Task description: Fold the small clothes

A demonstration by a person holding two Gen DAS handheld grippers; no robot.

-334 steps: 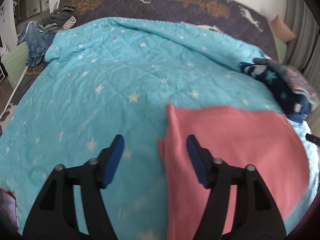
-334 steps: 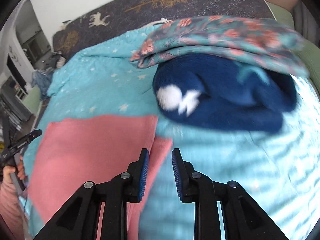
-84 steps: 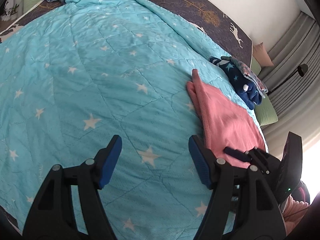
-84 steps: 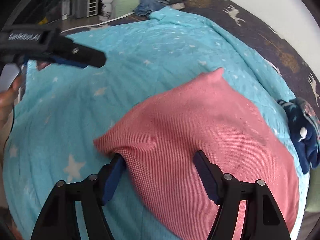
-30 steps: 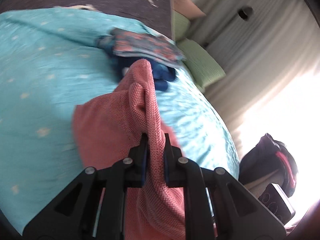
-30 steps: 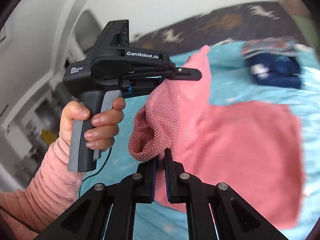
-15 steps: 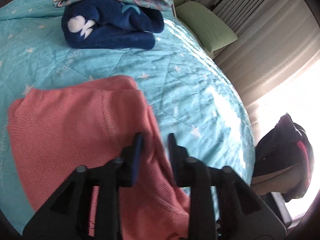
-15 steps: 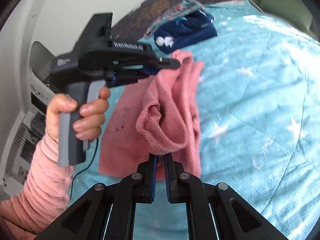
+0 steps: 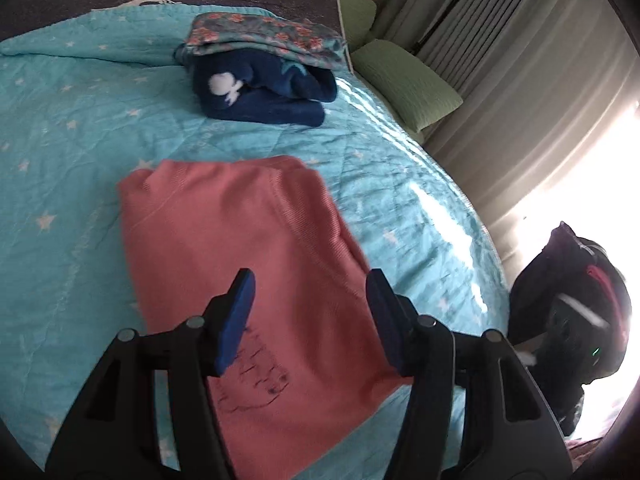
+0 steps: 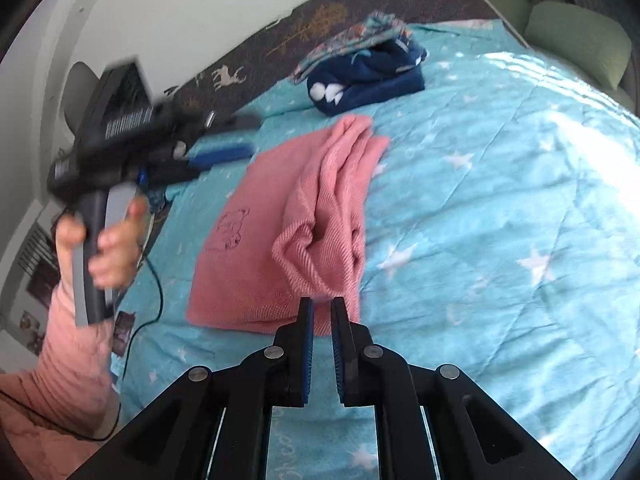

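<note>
A pink knit garment (image 9: 248, 248) with a small bear drawing lies folded over on the turquoise star quilt (image 9: 64, 128). My left gripper (image 9: 310, 292) is open and empty just above its near part. In the right wrist view the garment (image 10: 280, 216) has a bunched fold along its right side. My right gripper (image 10: 320, 308) sits at the garment's near edge with its jaws slightly apart; no cloth shows between them. The left gripper (image 10: 224, 140) also shows there, blurred, to the left of the garment.
A folded pile of a dark blue fleece (image 9: 260, 88) under a floral cloth (image 9: 260, 36) lies farther up the bed. Green pillows (image 9: 404, 84) and grey curtains (image 9: 520, 80) are at the right. A black bag (image 9: 572, 320) sits off the bed's right side.
Both grippers carried the pink garment's edge over and laid it down. The left gripper has opened and let go and drawn back. The right gripper's jaws have parted slightly at the near edge.
</note>
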